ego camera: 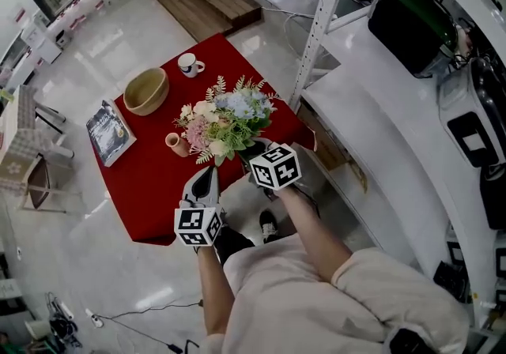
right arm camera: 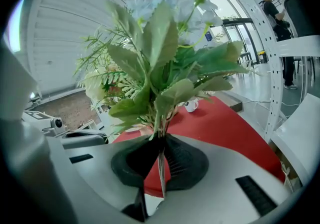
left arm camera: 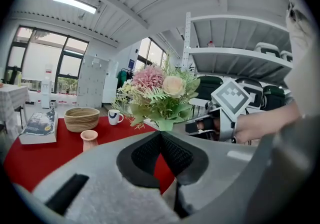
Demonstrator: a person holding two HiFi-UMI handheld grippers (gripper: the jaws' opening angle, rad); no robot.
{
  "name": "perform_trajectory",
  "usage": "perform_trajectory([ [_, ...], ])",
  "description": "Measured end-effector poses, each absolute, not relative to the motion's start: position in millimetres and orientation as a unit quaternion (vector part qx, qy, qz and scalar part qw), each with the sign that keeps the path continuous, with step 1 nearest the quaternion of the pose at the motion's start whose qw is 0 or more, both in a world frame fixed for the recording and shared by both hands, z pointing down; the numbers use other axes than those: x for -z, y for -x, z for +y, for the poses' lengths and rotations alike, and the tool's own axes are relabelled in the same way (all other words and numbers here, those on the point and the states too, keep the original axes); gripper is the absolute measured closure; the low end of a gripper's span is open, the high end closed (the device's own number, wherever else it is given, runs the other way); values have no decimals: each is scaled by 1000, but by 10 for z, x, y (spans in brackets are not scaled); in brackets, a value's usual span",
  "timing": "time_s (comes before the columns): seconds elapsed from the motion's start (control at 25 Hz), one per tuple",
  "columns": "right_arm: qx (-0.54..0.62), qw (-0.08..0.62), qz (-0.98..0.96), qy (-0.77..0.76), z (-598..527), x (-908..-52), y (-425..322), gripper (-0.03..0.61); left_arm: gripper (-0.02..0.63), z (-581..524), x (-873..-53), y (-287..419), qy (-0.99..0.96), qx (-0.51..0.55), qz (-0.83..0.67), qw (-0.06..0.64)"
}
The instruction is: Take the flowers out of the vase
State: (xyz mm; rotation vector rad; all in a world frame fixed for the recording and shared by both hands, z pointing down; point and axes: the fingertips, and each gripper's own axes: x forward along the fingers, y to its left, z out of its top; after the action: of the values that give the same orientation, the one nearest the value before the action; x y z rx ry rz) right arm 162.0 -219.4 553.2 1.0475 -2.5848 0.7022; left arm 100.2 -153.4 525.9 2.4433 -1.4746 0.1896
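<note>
— Over the cloth (ego camera: 158, 186), what does the head view log?
— Count: 1 vase (ego camera: 175, 143), 1 bowl (ego camera: 146, 90), 1 mug (ego camera: 188, 65), 1 book (ego camera: 109, 131), all on the red. Flowers (ego camera: 225, 119): 1 bunch, out of the vase, held above the cloth, apart from it. 2 grippers.
— Grips?
— Only the gripper views settle those. Right gripper (right arm camera: 160, 143): pads pinch the stems, blooms upright above. Left gripper (left arm camera: 160, 135): pads pressed together, nothing between.
— Other differences?
— Left view repeats all four items. Right view shows only the mug behind leaves, plus 1 person (right arm camera: 274, 10) far back.
</note>
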Motion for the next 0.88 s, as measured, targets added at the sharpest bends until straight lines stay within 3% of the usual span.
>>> perform_trajectory([
  [0.88,-251,118,-897,-344,-1984,-5496,-1502,541,606,-1266,-5240,-1006,-841,-95,-515,132],
])
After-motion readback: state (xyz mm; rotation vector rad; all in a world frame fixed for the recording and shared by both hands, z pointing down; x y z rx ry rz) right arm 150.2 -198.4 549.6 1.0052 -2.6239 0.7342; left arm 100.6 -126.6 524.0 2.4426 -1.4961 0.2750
